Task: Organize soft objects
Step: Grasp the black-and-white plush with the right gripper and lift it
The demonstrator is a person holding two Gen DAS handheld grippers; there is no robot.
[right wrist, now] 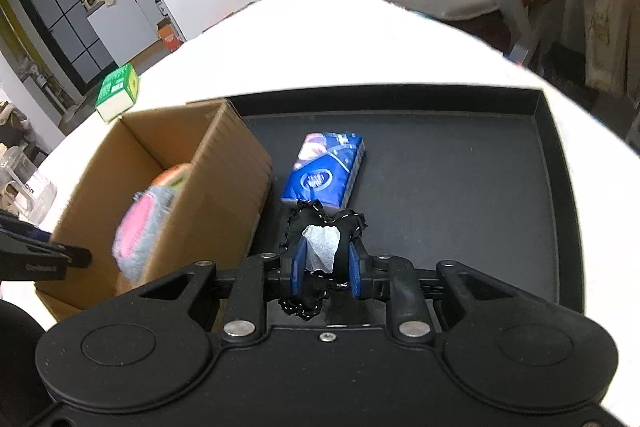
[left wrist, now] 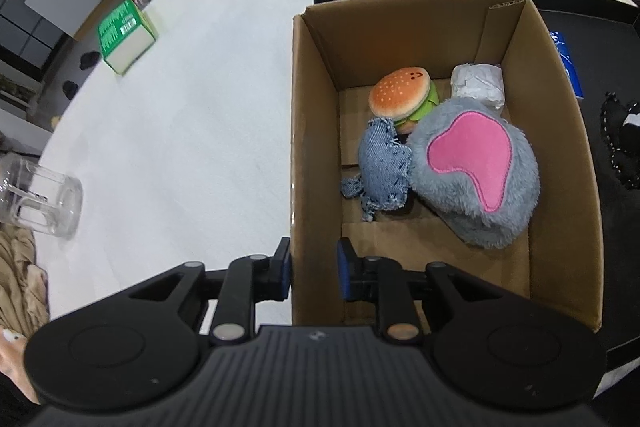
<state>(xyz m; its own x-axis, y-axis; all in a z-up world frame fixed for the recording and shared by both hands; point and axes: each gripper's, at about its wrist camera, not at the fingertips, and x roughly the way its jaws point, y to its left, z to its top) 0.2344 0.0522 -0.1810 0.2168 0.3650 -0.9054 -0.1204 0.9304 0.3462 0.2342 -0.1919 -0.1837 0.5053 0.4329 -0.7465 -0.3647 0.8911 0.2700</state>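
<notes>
An open cardboard box (left wrist: 560, 155) holds a burger plush (left wrist: 400, 93), a frayed denim toy (left wrist: 384, 175), a grey furry plush with a pink patch (left wrist: 476, 171) and a white wrapped bundle (left wrist: 478, 85). My left gripper (left wrist: 314, 261) straddles the box's near left wall, one finger outside and one inside. A gap shows at the inner pad, so it is open. In the right wrist view my right gripper (right wrist: 326, 253) is shut on a black cloth piece with dotted trim and a white patch (right wrist: 352, 223). It holds the cloth above the black tray (right wrist: 460, 167), beside the box (right wrist: 224, 187).
A blue tissue pack (right wrist: 324, 167) lies on the tray next to the box. On the white table stand a green carton (left wrist: 124, 35) at the far left and a glass mug (left wrist: 44, 199) near the left edge. Beige cloth (left wrist: 16, 267) hangs at the table's near left corner.
</notes>
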